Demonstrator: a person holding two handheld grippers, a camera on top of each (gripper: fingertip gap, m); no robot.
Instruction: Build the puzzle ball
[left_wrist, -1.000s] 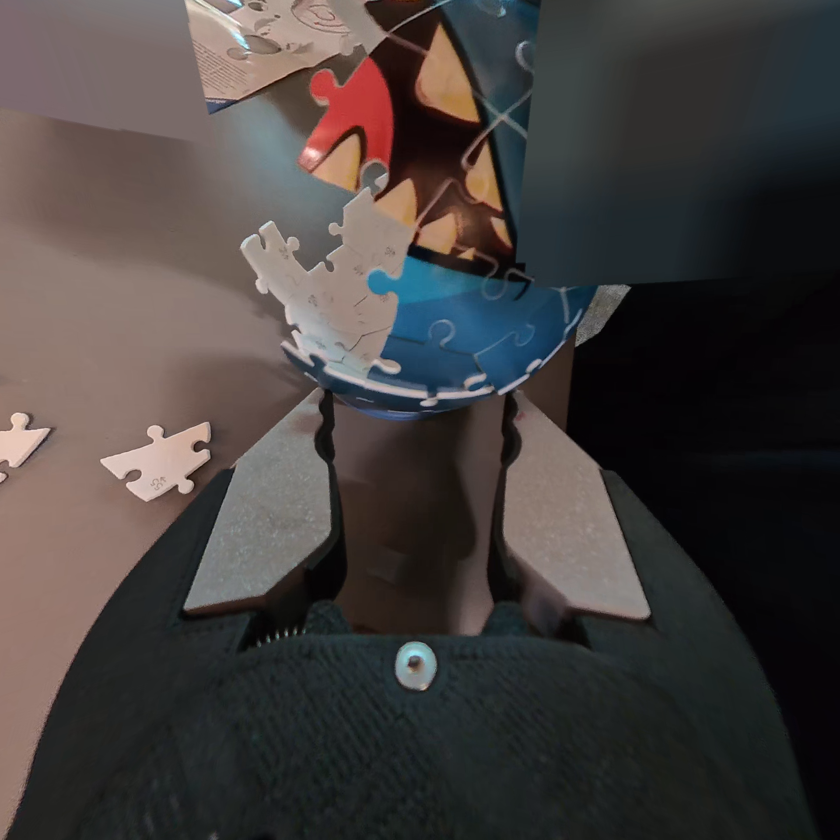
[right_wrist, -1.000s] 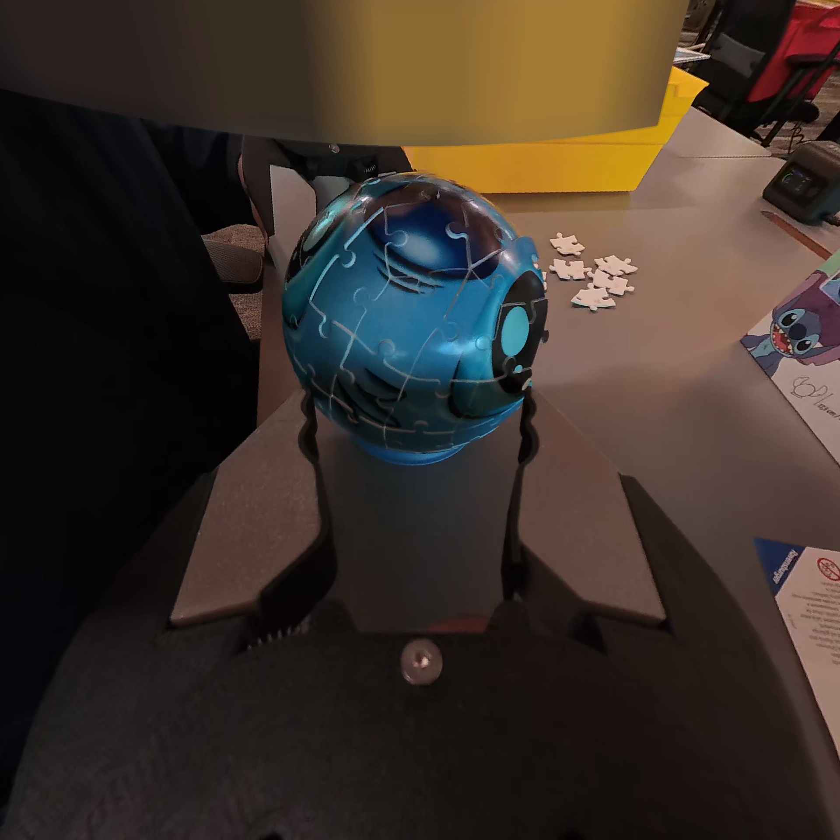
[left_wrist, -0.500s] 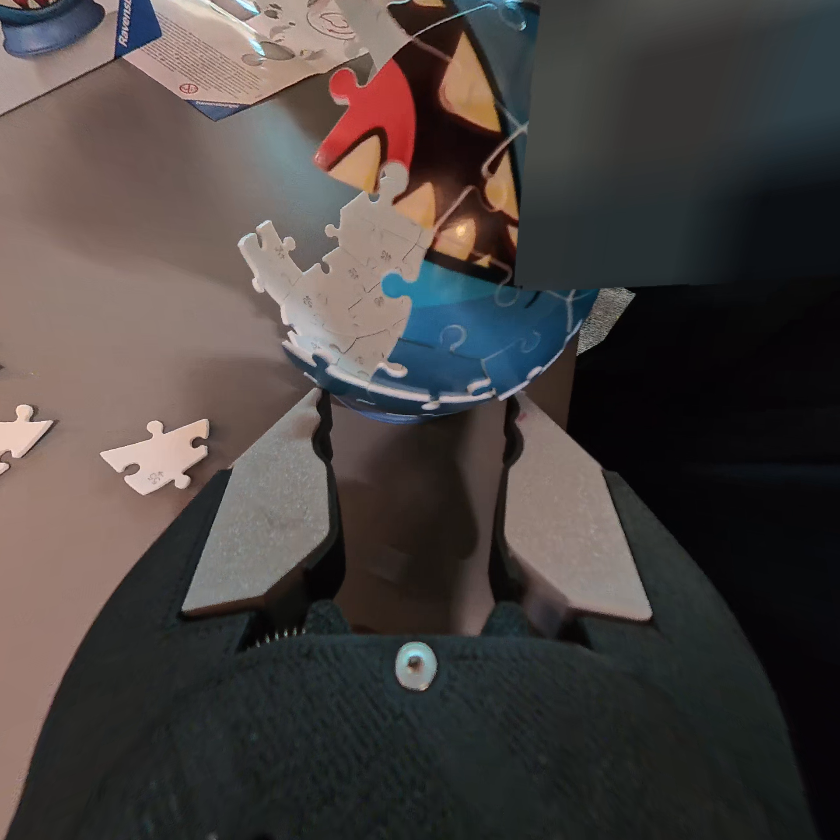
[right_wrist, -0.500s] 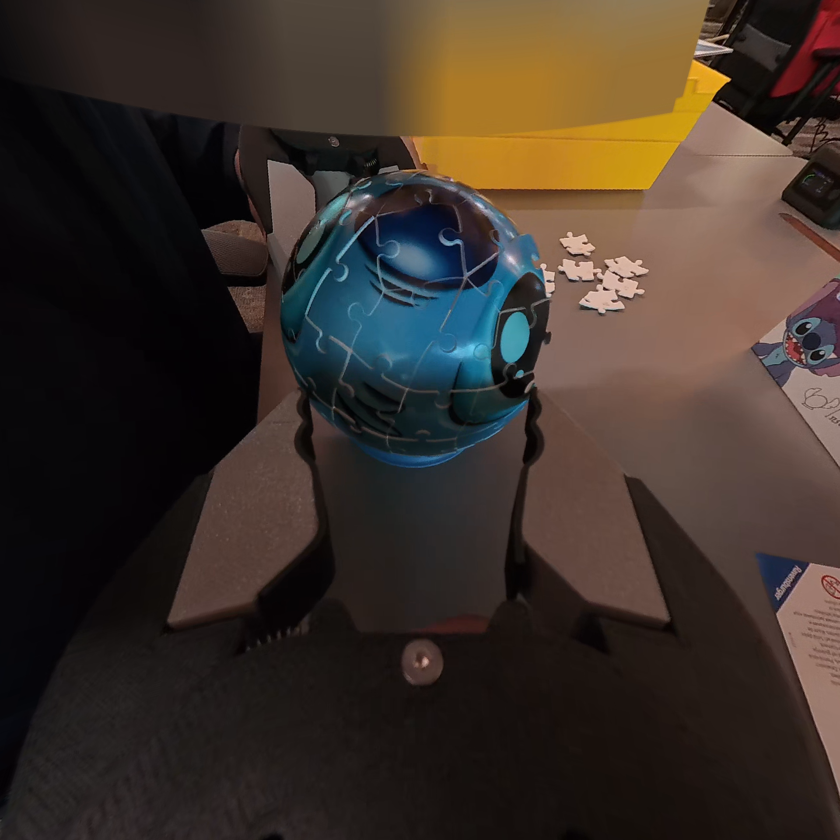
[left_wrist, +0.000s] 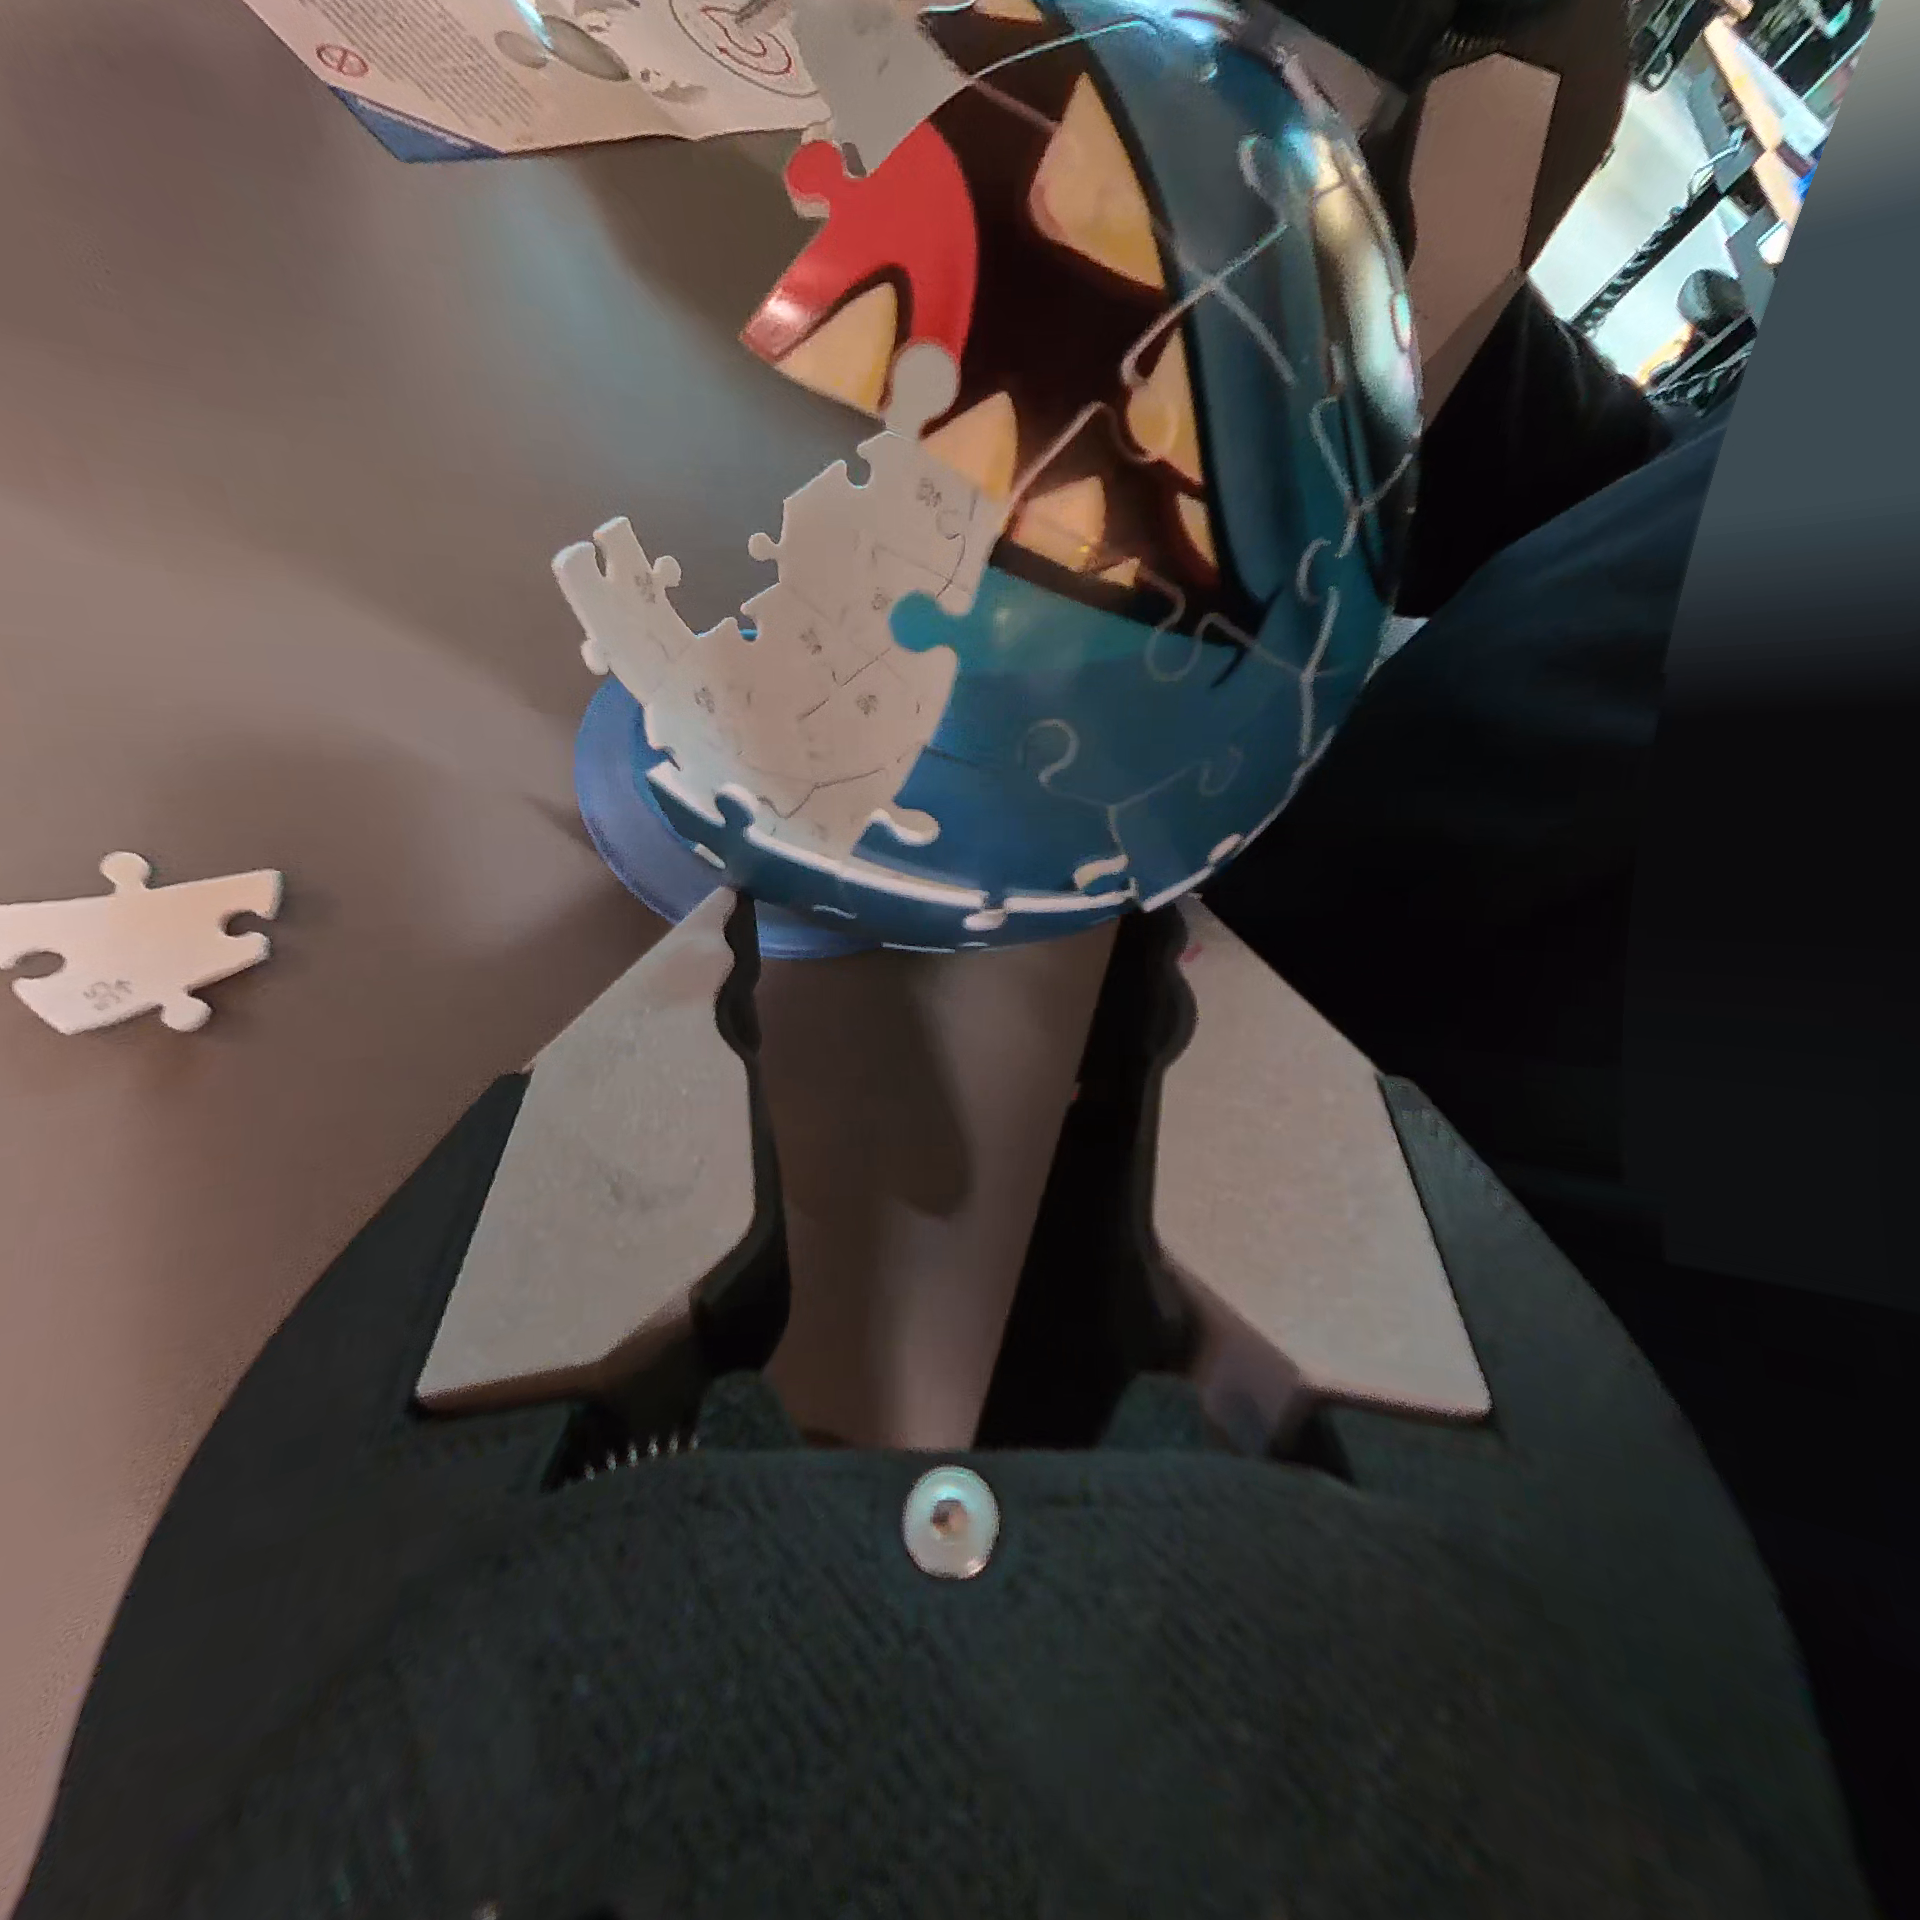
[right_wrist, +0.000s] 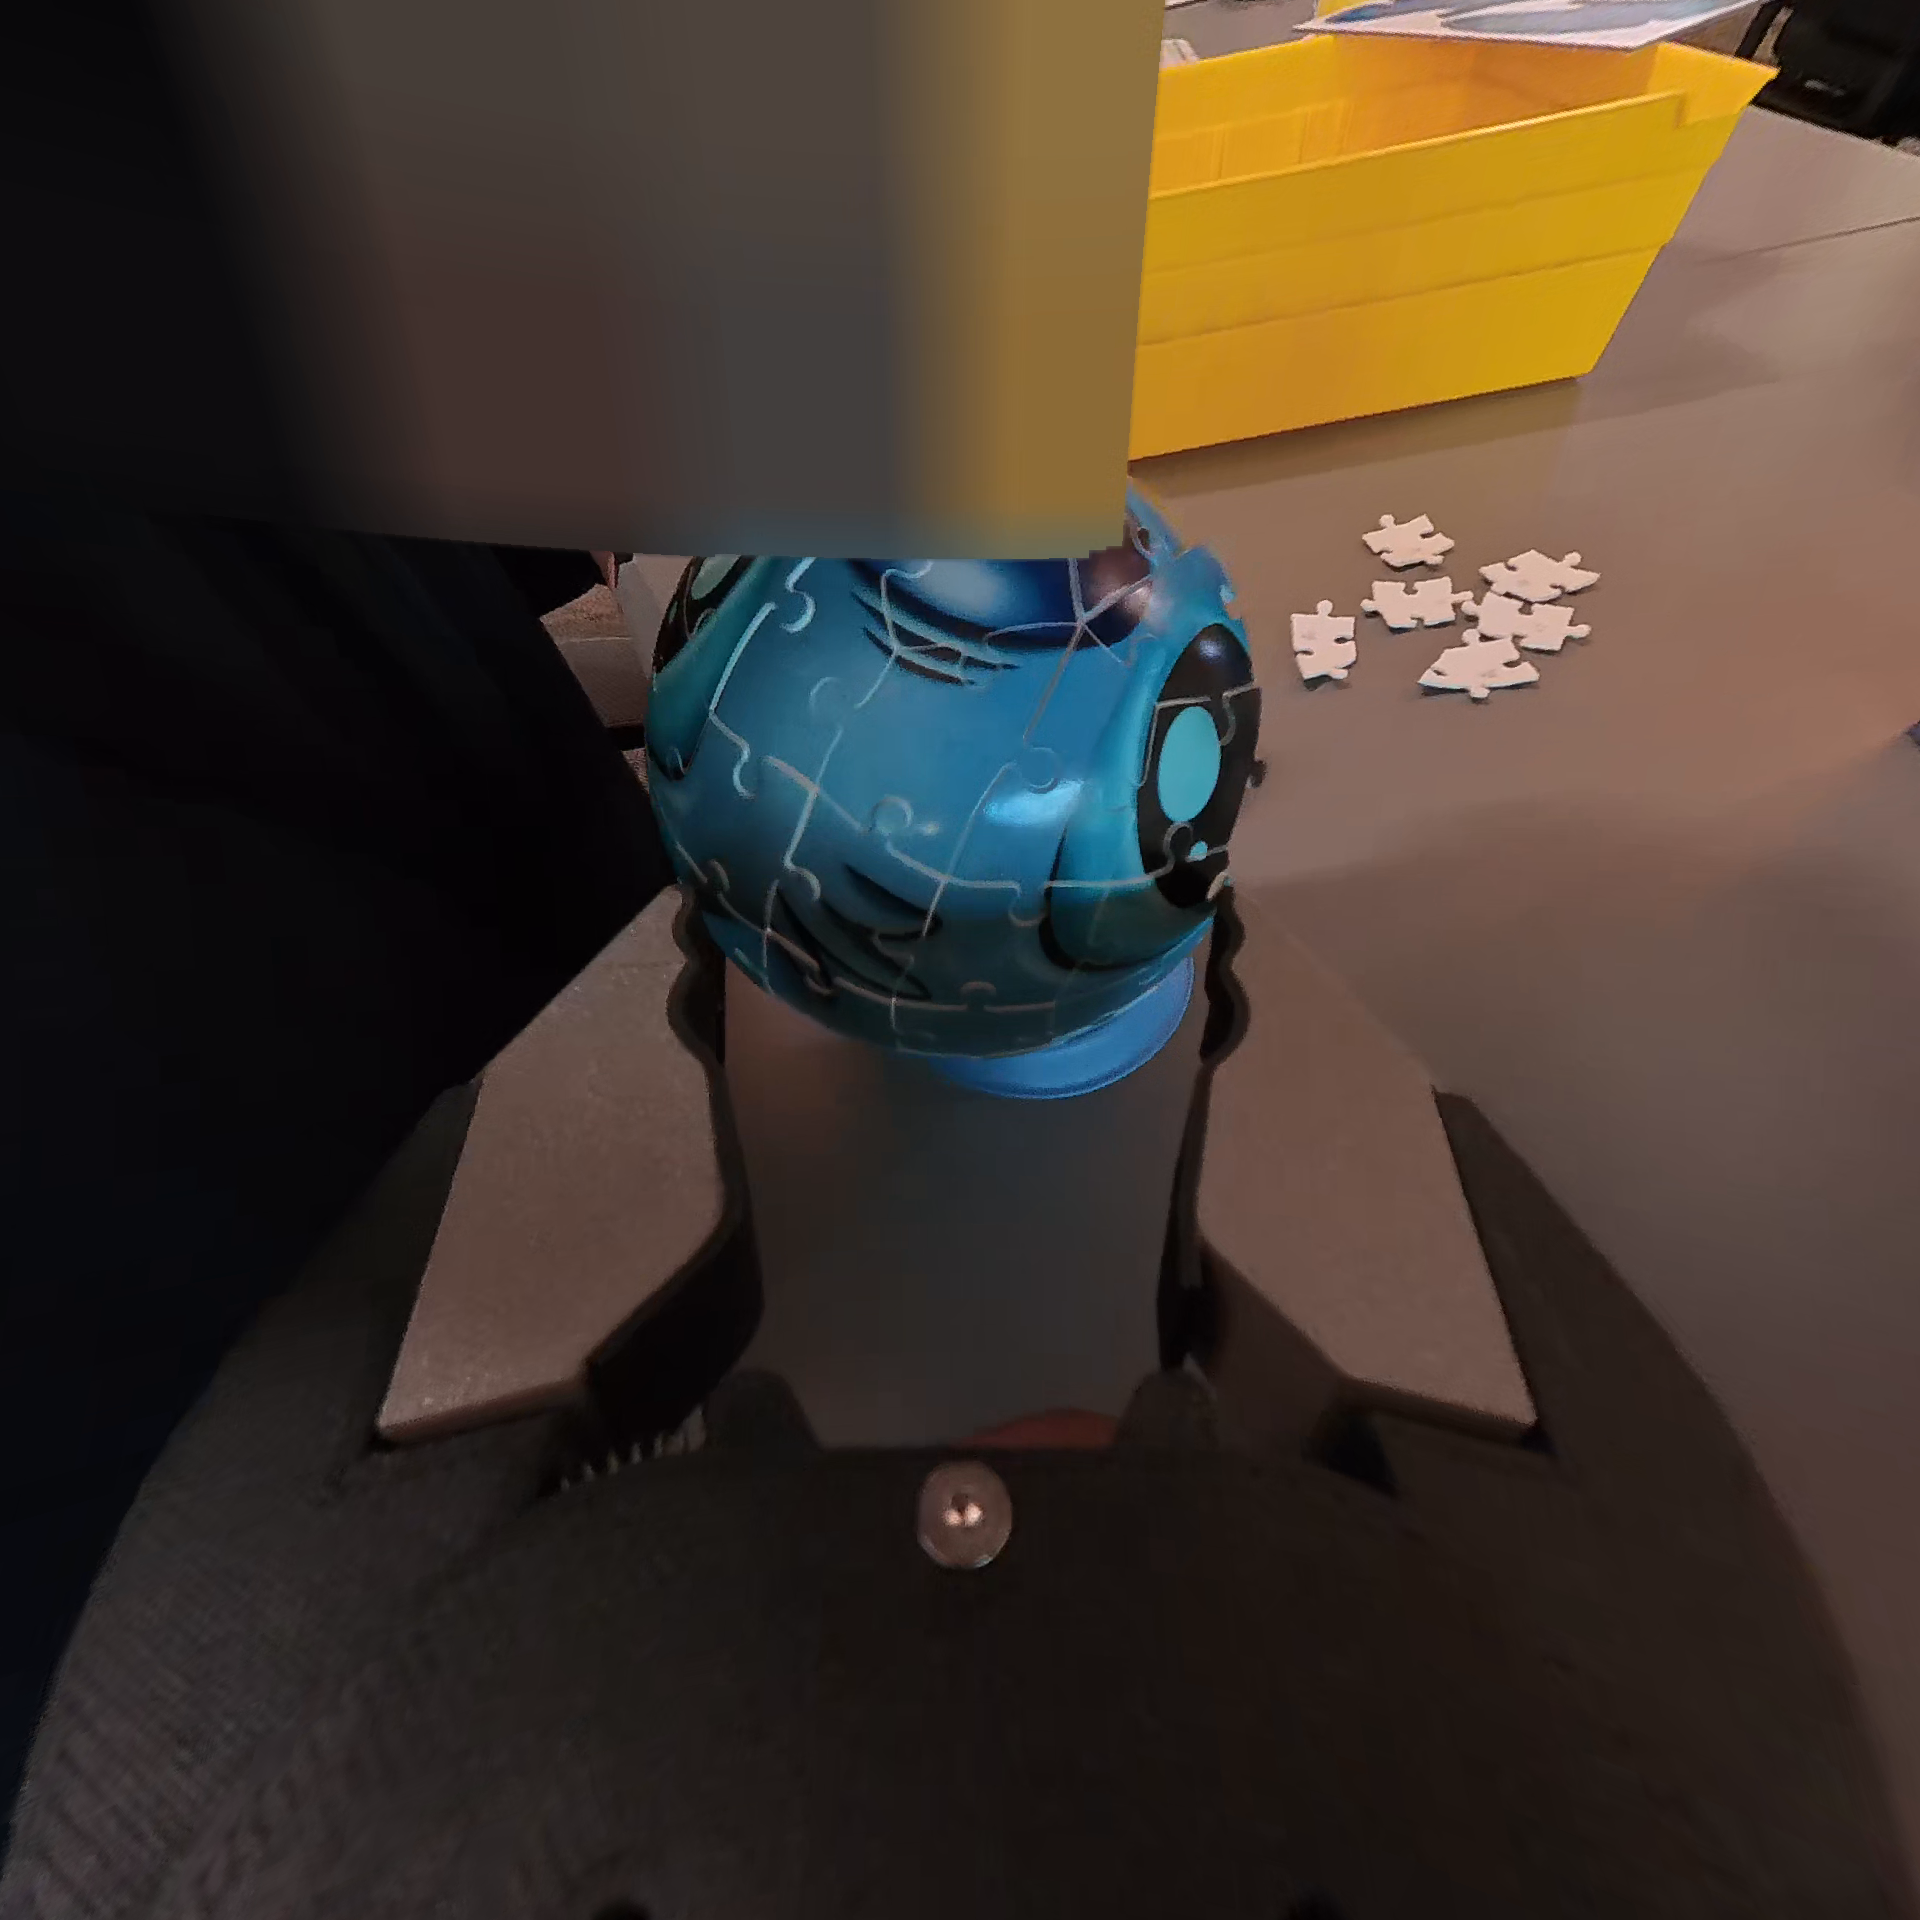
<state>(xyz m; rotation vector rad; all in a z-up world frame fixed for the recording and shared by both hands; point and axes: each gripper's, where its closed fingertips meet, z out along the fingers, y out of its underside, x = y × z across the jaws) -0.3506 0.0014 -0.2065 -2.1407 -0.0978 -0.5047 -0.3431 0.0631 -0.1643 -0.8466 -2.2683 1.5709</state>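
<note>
The puzzle ball (left_wrist: 1122, 727) is partly built: blue, with a red and dark mouth with teeth. White piece backs (left_wrist: 821, 675) show through a gap on its left. It leans on a blue stand ring (left_wrist: 634, 821). My left gripper (left_wrist: 956, 925) is open, its fingertips at the ball's underside. In the right wrist view the ball (right_wrist: 935, 810) shows its closed blue side, and the stand (right_wrist: 1081, 1049) sticks out at the lower right. My right gripper (right_wrist: 956, 920) is open, its fingertips against the ball's lower sides.
A loose white piece (left_wrist: 135, 940) lies left of the ball, with a paper leaflet (left_wrist: 582, 73) behind it. Several loose white pieces (right_wrist: 1455, 613) and a yellow bin (right_wrist: 1403, 239) sit on the grey table (right_wrist: 1558, 935). A person in dark clothing (right_wrist: 260, 831) is close by. My left gripper's tips are some 10 cm from the loose white piece (left_wrist: 135, 940).
The ball now leans on its stand, which sticks out to one side. Both views have shifted around the ball while it keeps its place at the fingertips. Both jaws keep the same width.
</note>
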